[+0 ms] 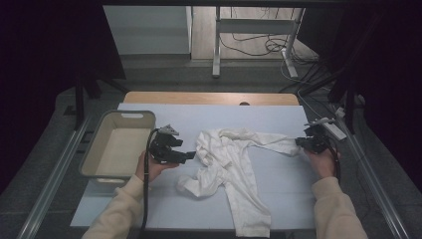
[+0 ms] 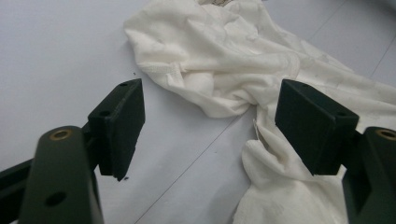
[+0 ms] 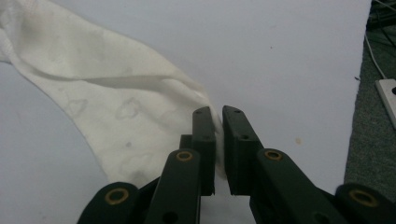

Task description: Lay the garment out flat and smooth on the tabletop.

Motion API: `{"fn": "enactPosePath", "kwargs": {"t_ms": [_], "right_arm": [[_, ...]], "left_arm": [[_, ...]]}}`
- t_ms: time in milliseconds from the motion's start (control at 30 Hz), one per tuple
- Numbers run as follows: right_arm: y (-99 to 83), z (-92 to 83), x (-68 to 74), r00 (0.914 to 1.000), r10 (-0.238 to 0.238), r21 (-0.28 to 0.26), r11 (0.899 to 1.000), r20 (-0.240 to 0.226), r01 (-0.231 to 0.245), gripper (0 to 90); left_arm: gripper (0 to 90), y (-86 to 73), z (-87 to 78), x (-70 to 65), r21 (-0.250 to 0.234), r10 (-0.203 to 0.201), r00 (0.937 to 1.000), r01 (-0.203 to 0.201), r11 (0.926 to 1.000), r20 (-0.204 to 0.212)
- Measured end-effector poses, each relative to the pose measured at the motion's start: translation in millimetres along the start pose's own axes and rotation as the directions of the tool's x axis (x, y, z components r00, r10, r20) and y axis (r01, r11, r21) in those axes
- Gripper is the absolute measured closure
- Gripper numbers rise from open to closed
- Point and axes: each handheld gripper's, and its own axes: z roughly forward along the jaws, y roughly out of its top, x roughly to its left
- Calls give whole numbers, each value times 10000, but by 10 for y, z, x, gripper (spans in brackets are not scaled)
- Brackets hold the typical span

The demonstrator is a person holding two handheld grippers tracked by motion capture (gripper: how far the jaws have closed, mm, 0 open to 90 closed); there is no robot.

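A crumpled white garment [image 1: 226,164] lies across the middle of the pale blue table top [image 1: 278,199], one sleeve stretched out to the right. My right gripper [image 1: 300,142] is shut on the end of that sleeve [image 3: 140,112]; a thin fold of cloth is pinched between its black jaws [image 3: 218,116]. My left gripper [image 1: 191,155] hovers just left of the bunched cloth [image 2: 219,60] with its jaws wide apart and nothing between the pads [image 2: 119,126]. The cloth lies ahead of and under the right pad in the left gripper view.
A grey plastic bin [image 1: 115,144] stands at the table's left edge, beside my left hand. Cables and a power strip [image 1: 332,128] lie off the right edge. A metal frame [image 1: 249,30] stands beyond the far end.
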Motion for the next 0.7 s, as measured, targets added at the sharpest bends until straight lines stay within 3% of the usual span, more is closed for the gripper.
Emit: {"fn": "enactPosePath", "kwargs": {"t_ms": [300, 333, 433, 533, 700], "right_arm": [[-13, -26, -19, 10000, 77, -112, 9999, 63, -77, 810], [-12, -29, -14, 9999, 48, -155, 9999, 96, -47, 785], [2, -60, 19, 9996, 7, -471, 9989, 291, 6, 601], [14, -108, 91, 9992, 247, -1213, 9922, -306, -283, 469], [51, -190, 306, 9945, -153, -1817, 9833, -1032, -38, 445]], "left_arm": [[247, 6, 3, -2, 2, 32, 10000, -32, 10000, 6], [246, 7, 2, -3, 1, 38, 10000, -38, 10000, 6], [246, 8, 2, -4, -10, 25, 10000, -25, 10000, 5], [247, 9, 0, -3, -26, 15, 10000, -15, 10000, 8], [246, 11, 3, 1, -46, -10, 10000, 10, 10000, 30]]}}
